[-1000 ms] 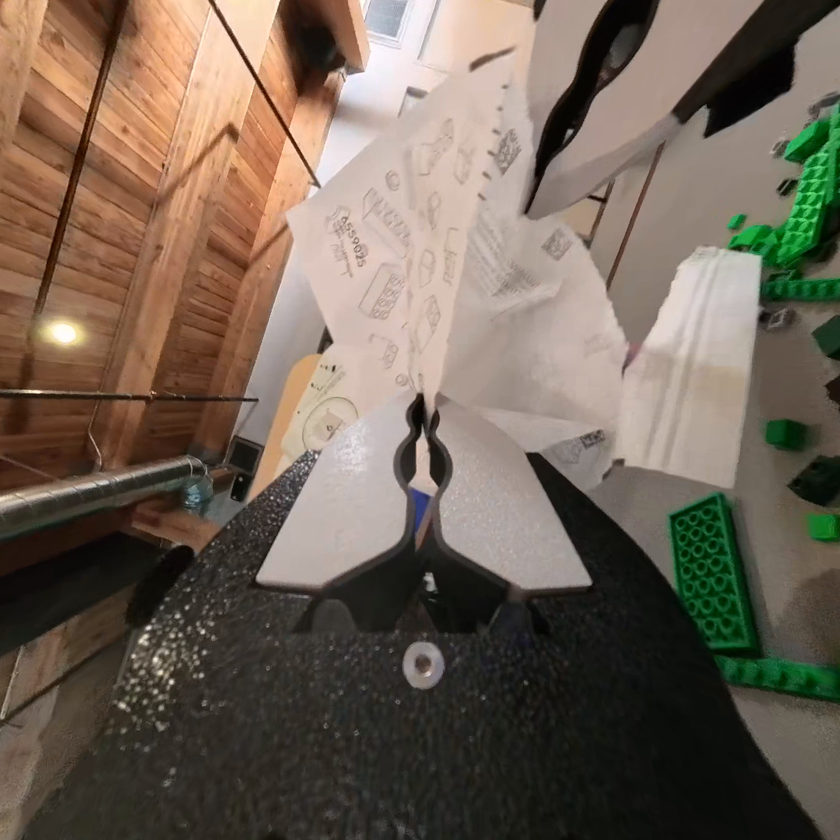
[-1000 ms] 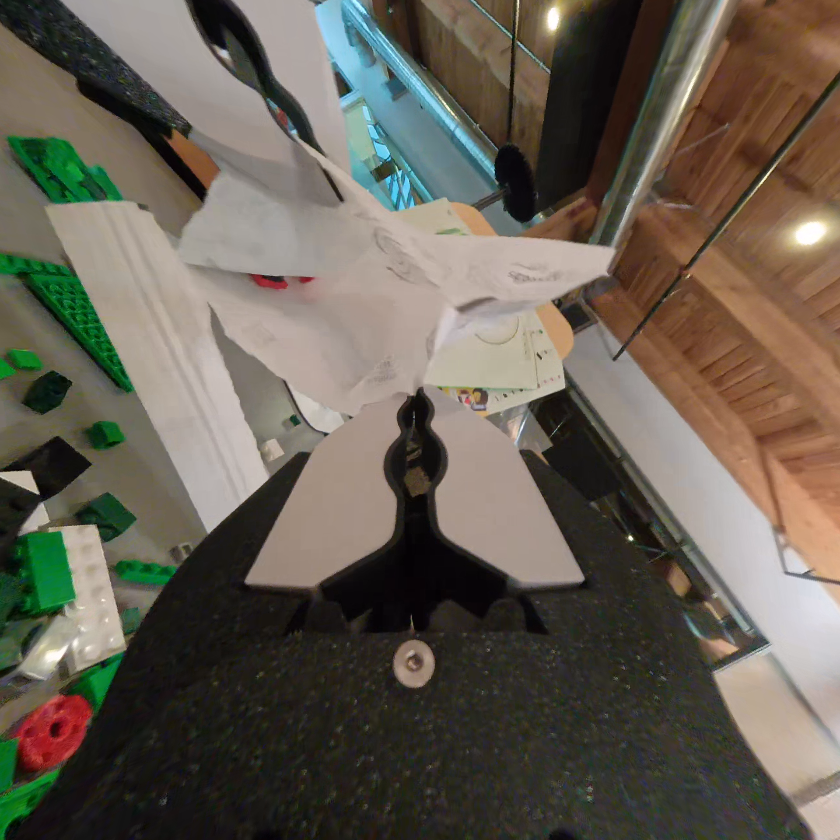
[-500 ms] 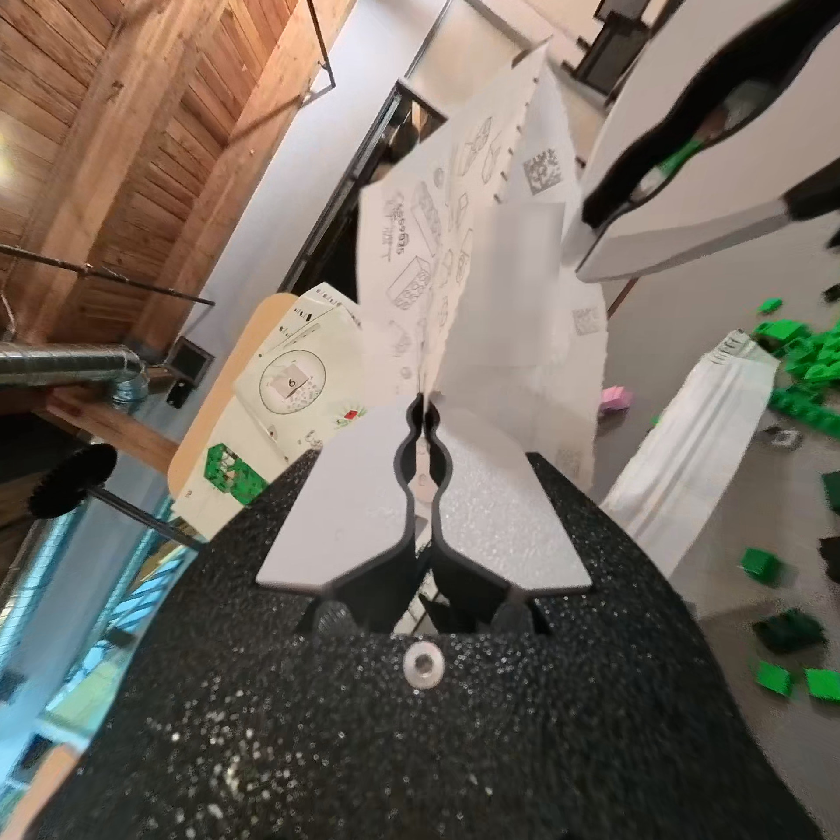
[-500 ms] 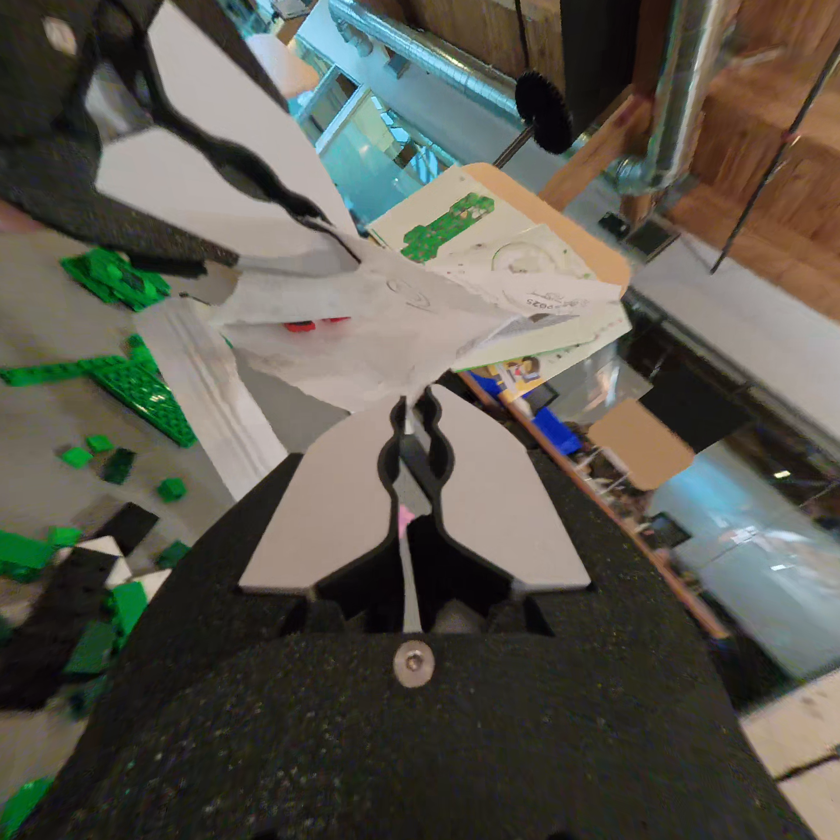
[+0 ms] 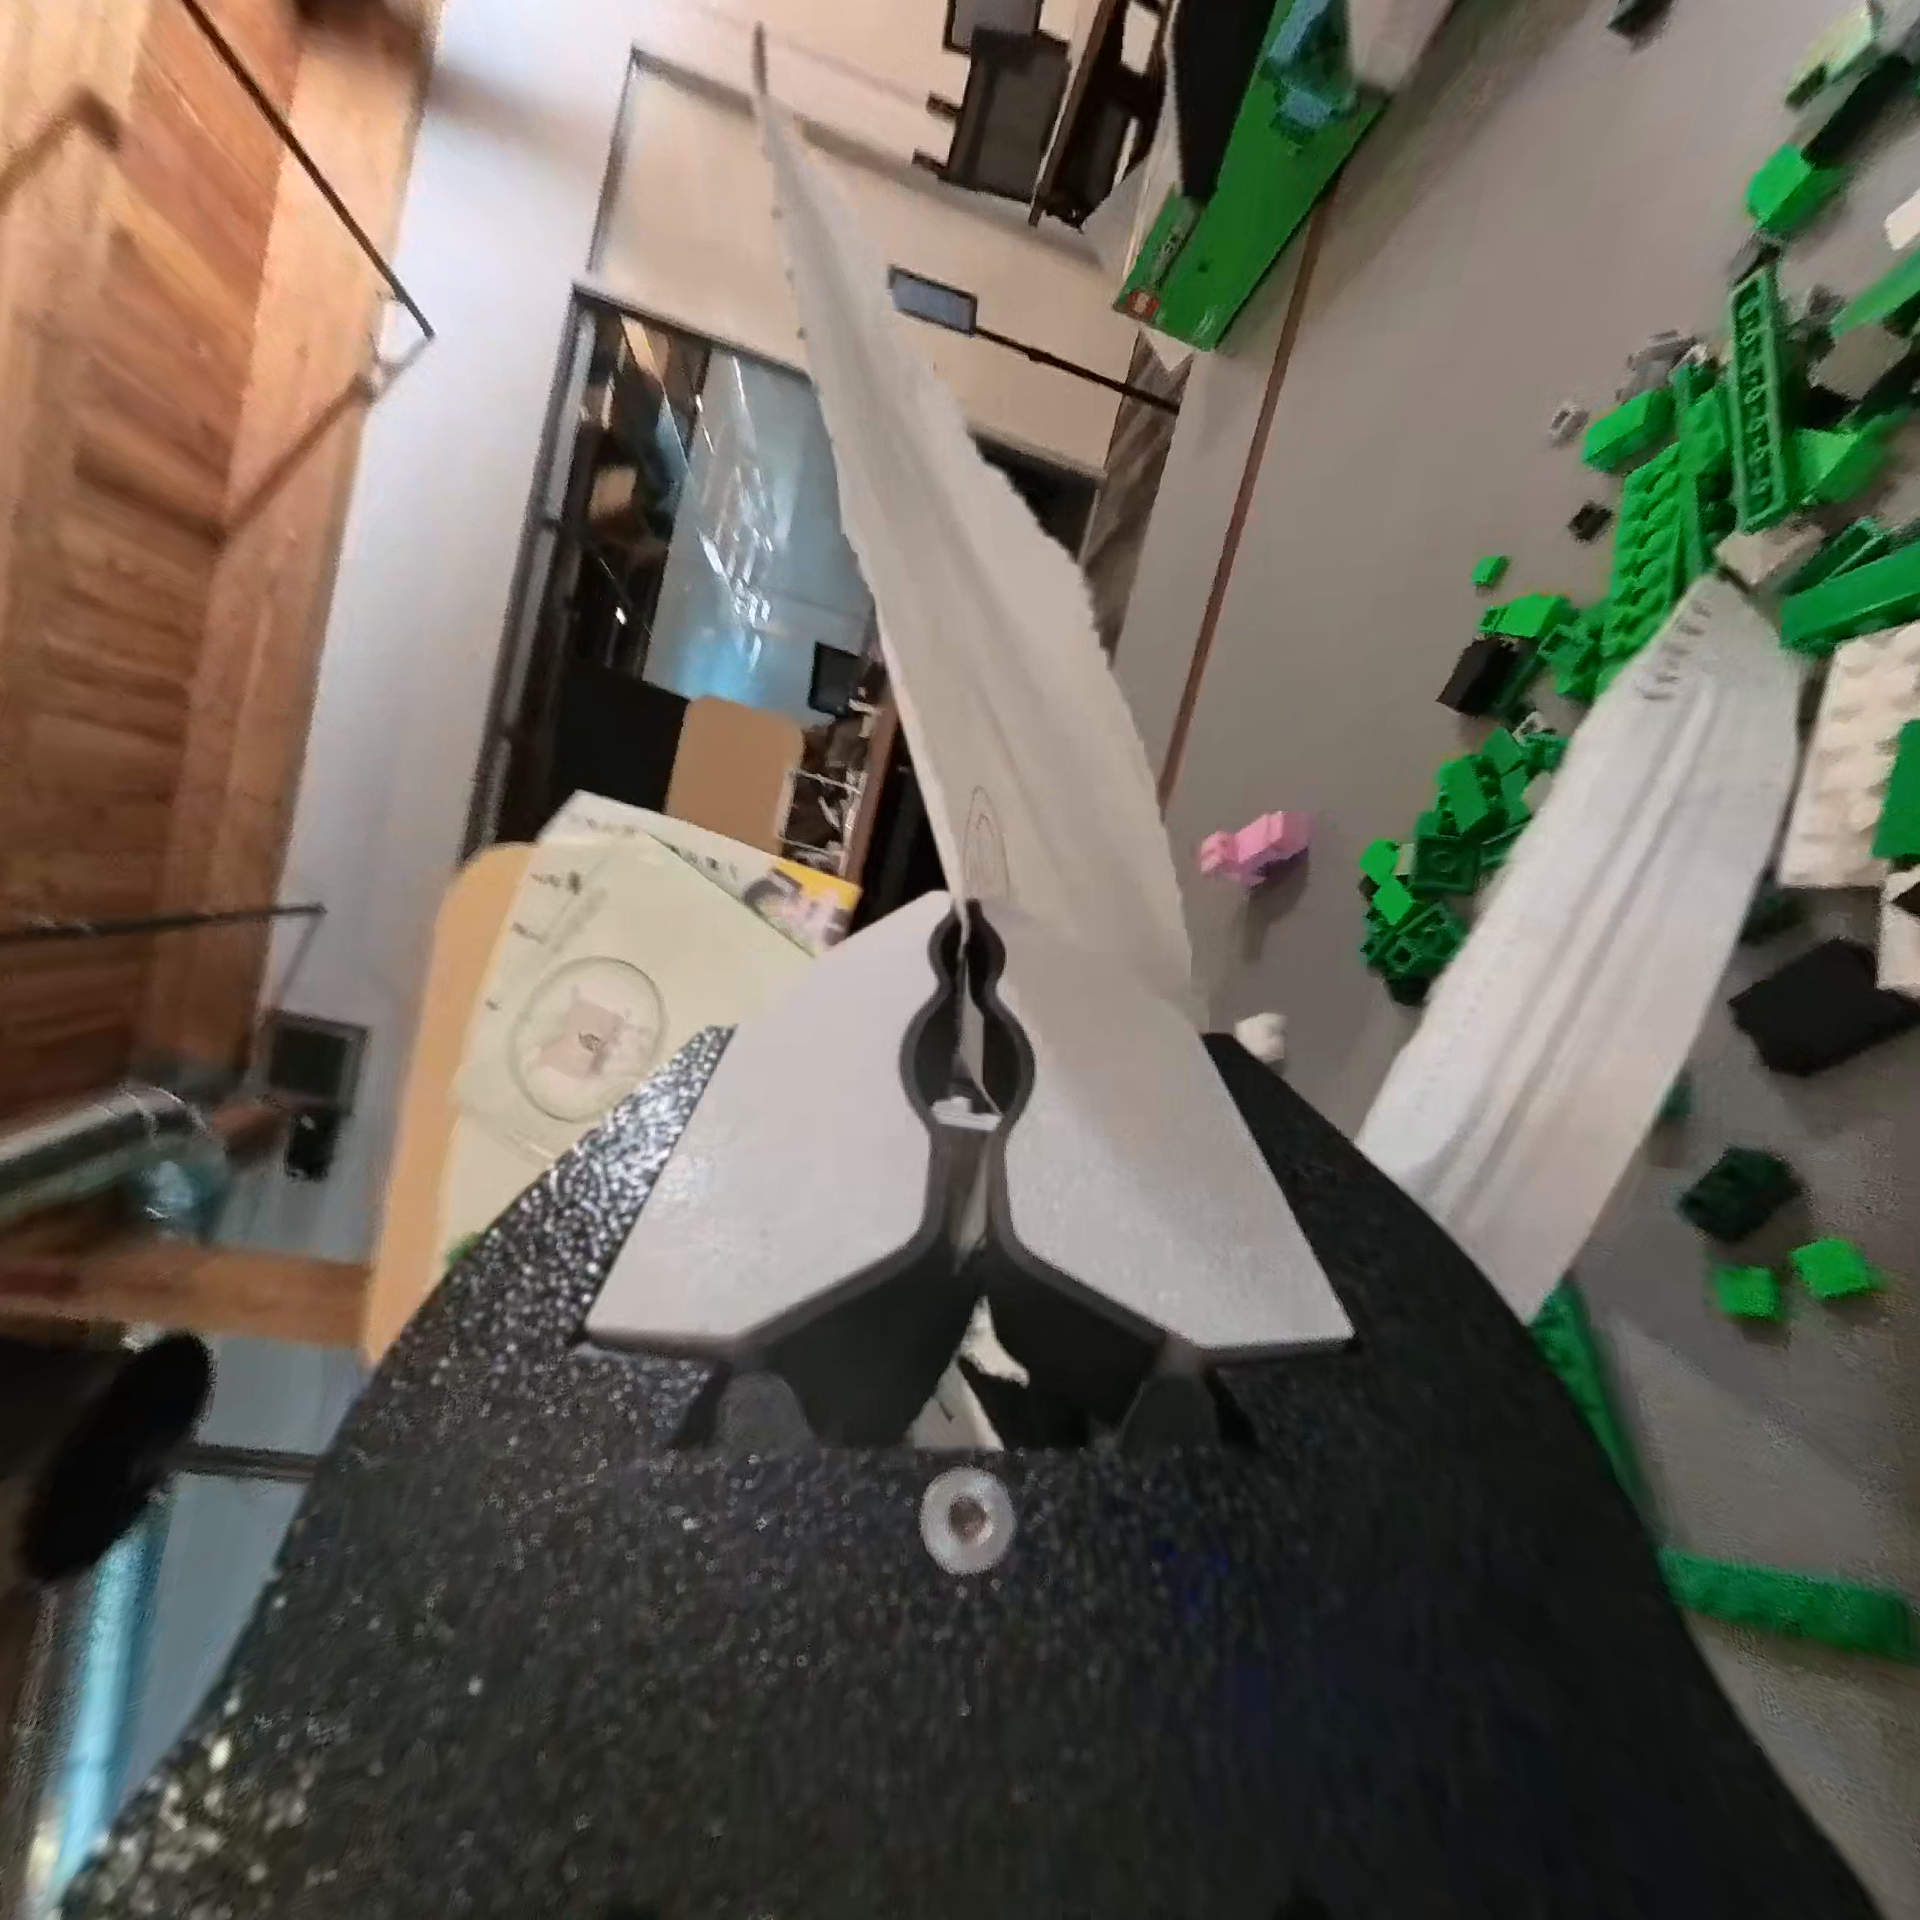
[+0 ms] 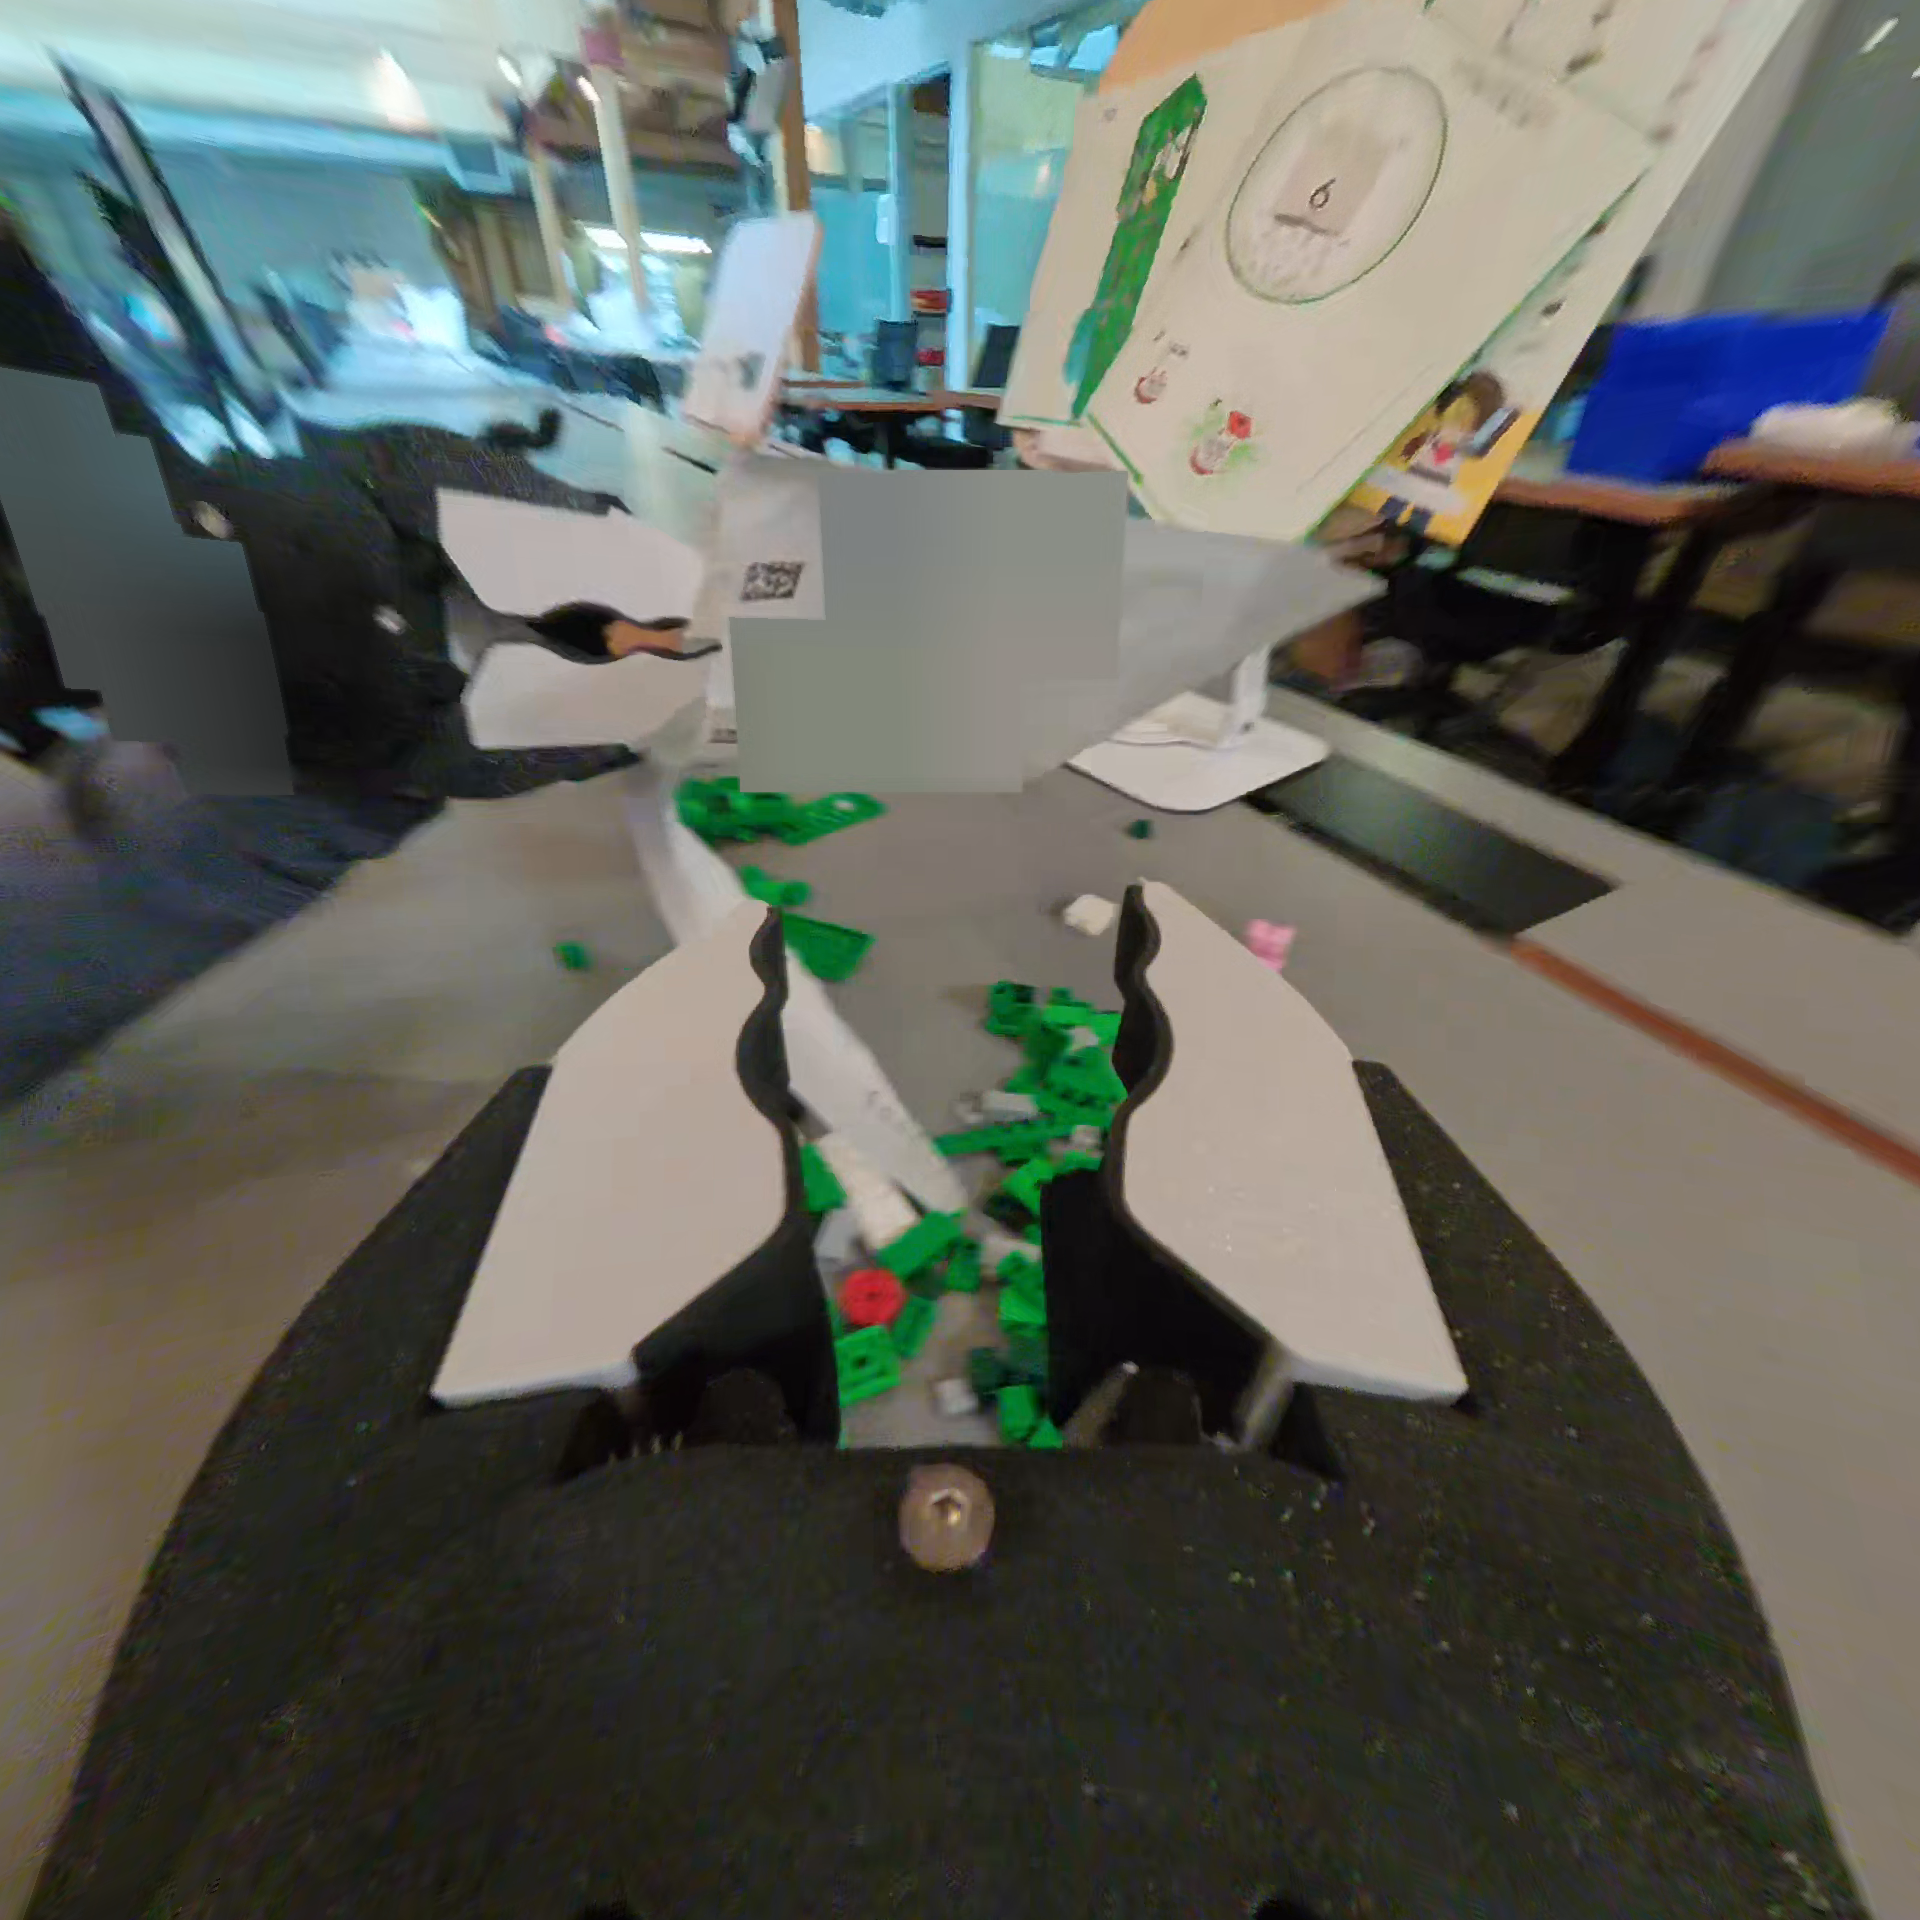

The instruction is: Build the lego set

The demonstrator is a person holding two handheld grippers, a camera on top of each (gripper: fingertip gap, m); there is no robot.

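Holding the torn paper bag (image 5: 977,665) pinched tight in my left gripper (image 5: 968,925) while my right gripper (image 6: 945,914) hangs wide and holds nothing.

My right jaws point down at the lego pieces (image 6: 1039,1081), which lie in a loose green pile on the grey table (image 6: 312,1091), low in the middle of the right wrist view, just past my tips. I think this hand is nearer, so it should reach first. The pile runs away from me, up the frame. It is mostly green bricks, with a red round piece (image 6: 871,1296) close in and a small pink piece (image 6: 1272,940) off to the right. The bag is thin and white, with a ragged edge, running up the left wrist view.
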